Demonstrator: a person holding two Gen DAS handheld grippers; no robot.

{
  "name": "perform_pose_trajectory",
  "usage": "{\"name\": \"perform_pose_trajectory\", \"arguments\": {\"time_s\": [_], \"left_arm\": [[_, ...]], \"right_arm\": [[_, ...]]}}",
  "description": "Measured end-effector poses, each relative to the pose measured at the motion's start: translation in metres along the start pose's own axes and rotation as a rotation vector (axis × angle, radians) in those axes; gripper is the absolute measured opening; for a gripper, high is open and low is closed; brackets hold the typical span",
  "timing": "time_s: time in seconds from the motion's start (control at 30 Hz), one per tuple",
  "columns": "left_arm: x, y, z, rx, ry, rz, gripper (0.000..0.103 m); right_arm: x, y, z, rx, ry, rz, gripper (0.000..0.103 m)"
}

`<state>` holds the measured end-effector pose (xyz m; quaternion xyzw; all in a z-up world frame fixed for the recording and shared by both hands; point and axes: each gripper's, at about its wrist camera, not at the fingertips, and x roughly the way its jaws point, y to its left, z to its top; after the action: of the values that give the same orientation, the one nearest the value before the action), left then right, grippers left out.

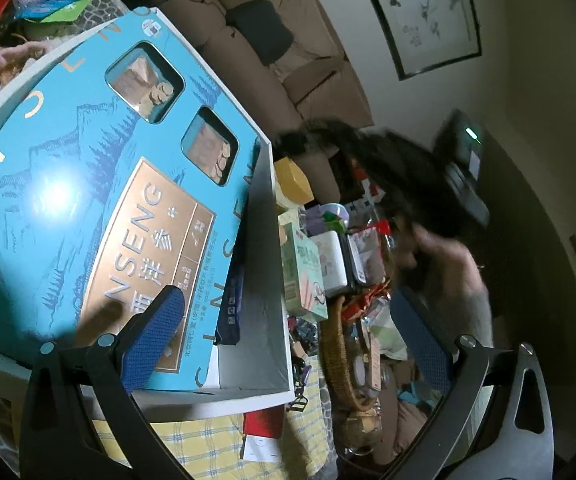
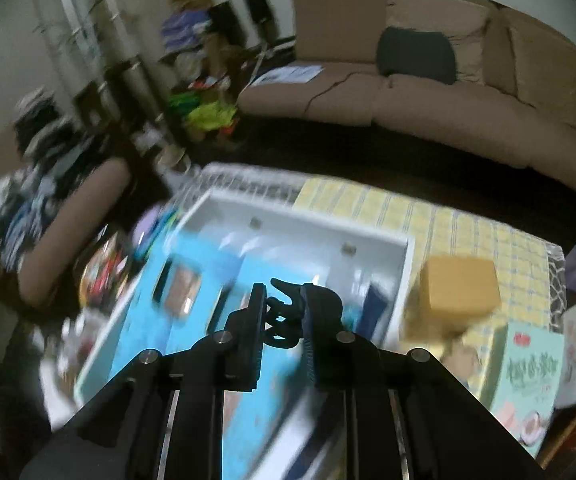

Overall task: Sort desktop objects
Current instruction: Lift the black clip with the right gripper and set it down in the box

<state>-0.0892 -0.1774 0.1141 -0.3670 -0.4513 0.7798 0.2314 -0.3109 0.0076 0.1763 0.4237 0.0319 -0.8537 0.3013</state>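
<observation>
In the right wrist view my right gripper (image 2: pixel 283 290) is shut on a black claw hair clip (image 2: pixel 281 320), which sits pinched between the two pads. It hangs above a blue ginseng box lid (image 2: pixel 191 320) lying in an open white box (image 2: pixel 404 264); this view is blurred. The left wrist view shows the same blue lid (image 1: pixel 99 184) tilted up inside the white box (image 1: pixel 265 280). My left gripper (image 1: pixel 288 340) is open wide. Its left pad (image 1: pixel 159 332) is against the lid's face and the box's right wall stands between the fingers.
On the yellow checked cloth (image 2: pixel 468 228) to the right stand a tan box (image 2: pixel 460 284), a green carton (image 2: pixel 528 380) and a white tin (image 1: pixel 332 260). A wicker basket (image 1: pixel 340 356) holds clutter. A person's hair (image 1: pixel 388 168) and hand (image 1: pixel 448 264) are close. A brown sofa (image 2: pixel 408 92) lies behind.
</observation>
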Motion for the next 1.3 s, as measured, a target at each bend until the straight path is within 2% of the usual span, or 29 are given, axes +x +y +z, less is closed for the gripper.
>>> {"name": "perform_pose_trajectory", "arguments": {"time_s": [0.17, 0.33, 0.37, 0.4, 0.43, 0.47, 0.67, 0.83, 0.9, 1.0, 1.03, 1.1, 1.3], "left_arm": [[-0.003, 0.003, 0.004, 0.002, -0.012, 0.015, 0.103], [-0.003, 0.006, 0.007, 0.002, -0.013, 0.019, 0.103], [-0.003, 0.007, 0.008, 0.001, -0.012, 0.02, 0.103], [-0.003, 0.008, 0.009, -0.002, -0.011, 0.021, 0.103], [-0.006, 0.009, 0.009, -0.004, -0.011, 0.022, 0.103], [-0.006, 0.01, 0.009, -0.006, -0.012, 0.023, 0.103], [-0.016, 0.01, 0.011, -0.01, -0.03, 0.019, 0.103], [-0.026, 0.011, 0.012, -0.015, -0.052, 0.025, 0.103], [-0.03, 0.013, 0.014, -0.02, -0.061, 0.03, 0.103], [-0.036, 0.016, 0.017, -0.029, -0.074, 0.026, 0.103], [-0.038, 0.016, 0.018, -0.028, -0.076, 0.022, 0.103], [-0.039, 0.017, 0.019, -0.027, -0.077, 0.019, 0.103], [-0.038, 0.021, 0.022, -0.04, -0.063, -0.005, 0.103]], "right_arm": [[0.046, -0.026, 0.027, 0.184, -0.08, 0.003, 0.016], [0.088, -0.048, 0.031, 0.319, -0.081, 0.03, 0.02], [0.092, -0.051, 0.03, 0.337, -0.08, 0.018, 0.026], [0.095, -0.055, 0.03, 0.354, -0.065, 0.006, 0.046], [0.097, -0.059, 0.028, 0.369, -0.056, -0.011, 0.055], [0.094, -0.061, 0.025, 0.373, -0.06, -0.026, 0.058], [0.069, -0.06, -0.004, 0.317, -0.038, 0.043, 0.059], [0.07, -0.056, -0.036, 0.328, 0.039, 0.114, 0.069], [0.076, -0.056, -0.042, 0.334, 0.055, 0.138, 0.079], [0.093, -0.062, -0.048, 0.389, 0.088, 0.247, 0.084], [0.094, -0.06, -0.045, 0.373, 0.08, 0.228, 0.085], [0.096, -0.053, -0.042, 0.317, 0.07, 0.244, 0.095], [0.114, -0.03, -0.037, 0.144, 0.181, 0.169, 0.095]]}}
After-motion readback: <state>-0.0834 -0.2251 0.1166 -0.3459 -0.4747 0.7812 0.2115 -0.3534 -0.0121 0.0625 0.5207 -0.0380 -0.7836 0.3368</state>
